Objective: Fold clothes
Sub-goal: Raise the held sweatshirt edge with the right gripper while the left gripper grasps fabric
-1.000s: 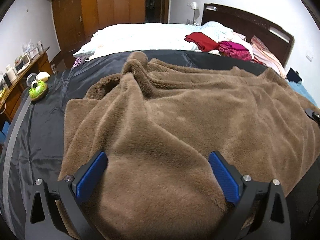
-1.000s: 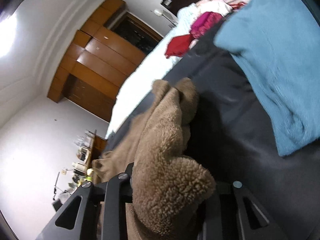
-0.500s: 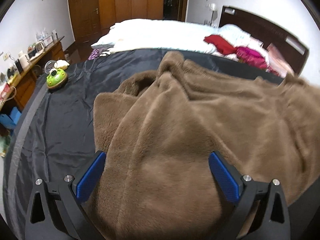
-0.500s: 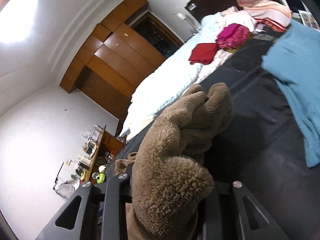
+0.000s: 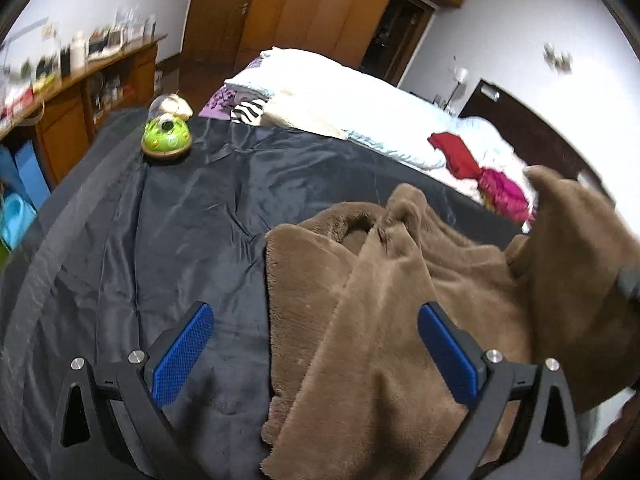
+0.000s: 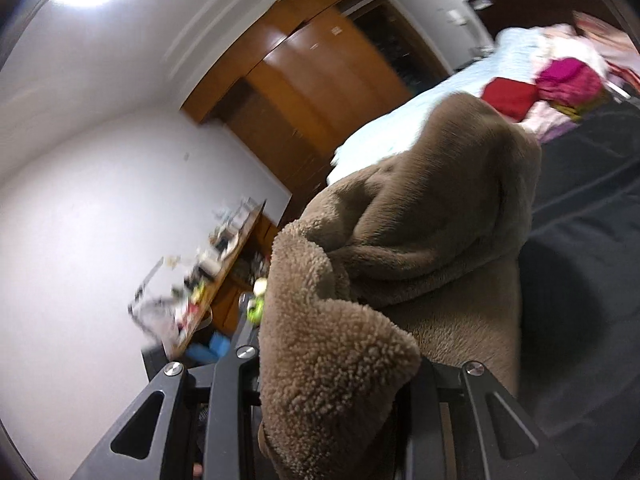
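Right gripper (image 6: 336, 380) is clamped on a thick wad of the brown fleece garment (image 6: 420, 216); the pads are buried in the pile, lower centre of the right wrist view, with the fabric draping up and away from it toward upper right. Left gripper (image 5: 316, 354) has its jaws spread wide and is holding nothing: the blue pads (image 5: 182, 354) sit clear of the cloth, and the garment's left edge runs between them at bottom centre of the left wrist view.

The garment lies rumpled on the dark bedspread (image 5: 160, 240), filling the lower right of the left view. One corner is lifted at the right edge, which I judge is the end the right gripper carries.

Step in hand looks like carrying one edge over for a fold. To do it well:
- keep the right grip tight; fleece is bulky and could creep out
- carry the edge high enough that it doesn't drag the lower layer
- use the free left gripper to pin or pinch the near hem so the base stays put
- lay it down edge to edge, then flatten the hump in the middle

Containers: none involved. The only candidate is the green domed toy (image 5: 166, 138), upper left on the bedspread; can't tell what's inside. The red (image 5: 454, 152) and magenta (image 5: 502, 192) folded clothes lie loose on the white bedding.
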`<move>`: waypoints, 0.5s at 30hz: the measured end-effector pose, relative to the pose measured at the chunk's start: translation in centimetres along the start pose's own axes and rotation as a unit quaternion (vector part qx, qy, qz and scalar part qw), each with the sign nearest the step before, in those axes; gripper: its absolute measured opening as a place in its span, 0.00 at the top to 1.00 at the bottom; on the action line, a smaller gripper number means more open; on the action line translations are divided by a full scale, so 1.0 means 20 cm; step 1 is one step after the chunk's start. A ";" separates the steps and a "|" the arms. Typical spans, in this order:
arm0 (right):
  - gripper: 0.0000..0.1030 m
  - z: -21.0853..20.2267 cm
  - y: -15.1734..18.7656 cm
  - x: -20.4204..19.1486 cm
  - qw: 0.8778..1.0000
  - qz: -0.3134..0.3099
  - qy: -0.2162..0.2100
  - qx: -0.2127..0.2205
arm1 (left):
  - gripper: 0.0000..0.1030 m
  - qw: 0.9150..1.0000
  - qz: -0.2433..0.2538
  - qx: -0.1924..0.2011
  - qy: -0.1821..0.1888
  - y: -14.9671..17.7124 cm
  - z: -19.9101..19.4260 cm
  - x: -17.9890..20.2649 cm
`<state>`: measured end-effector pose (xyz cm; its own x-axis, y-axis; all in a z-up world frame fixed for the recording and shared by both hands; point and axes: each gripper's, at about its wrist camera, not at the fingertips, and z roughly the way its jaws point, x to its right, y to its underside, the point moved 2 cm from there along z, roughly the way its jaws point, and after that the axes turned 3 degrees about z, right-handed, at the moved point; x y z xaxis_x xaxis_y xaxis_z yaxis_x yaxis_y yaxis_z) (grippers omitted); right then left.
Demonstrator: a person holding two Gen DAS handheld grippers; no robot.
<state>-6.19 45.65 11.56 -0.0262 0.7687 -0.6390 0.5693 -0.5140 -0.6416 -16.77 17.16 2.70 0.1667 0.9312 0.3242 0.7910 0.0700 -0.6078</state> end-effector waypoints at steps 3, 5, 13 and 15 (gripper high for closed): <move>0.70 0.12 0.11 -0.11 0.999 -0.048 0.008 -0.024 | 0.01 0.999 -0.025 -0.008 0.038 0.00 0.00 -0.04; 0.70 0.19 0.19 -0.18 0.996 -0.084 0.019 -0.035 | 0.01 0.998 -0.032 -0.010 0.054 0.00 0.00 -0.04; 0.70 0.34 0.43 -0.29 0.973 -0.215 0.073 -0.046 | 0.01 0.988 -0.053 -0.039 0.142 0.01 0.05 -0.01; 0.70 0.34 0.42 -0.29 0.971 -0.224 0.077 -0.039 | 0.01 0.981 -0.059 -0.051 0.175 0.02 0.07 0.01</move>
<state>-6.73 34.27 6.96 -0.1652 0.9597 -0.2274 0.5891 -0.0889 -0.8032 -17.23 17.94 1.50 0.2484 0.7373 0.6282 0.8684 0.1179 -0.4817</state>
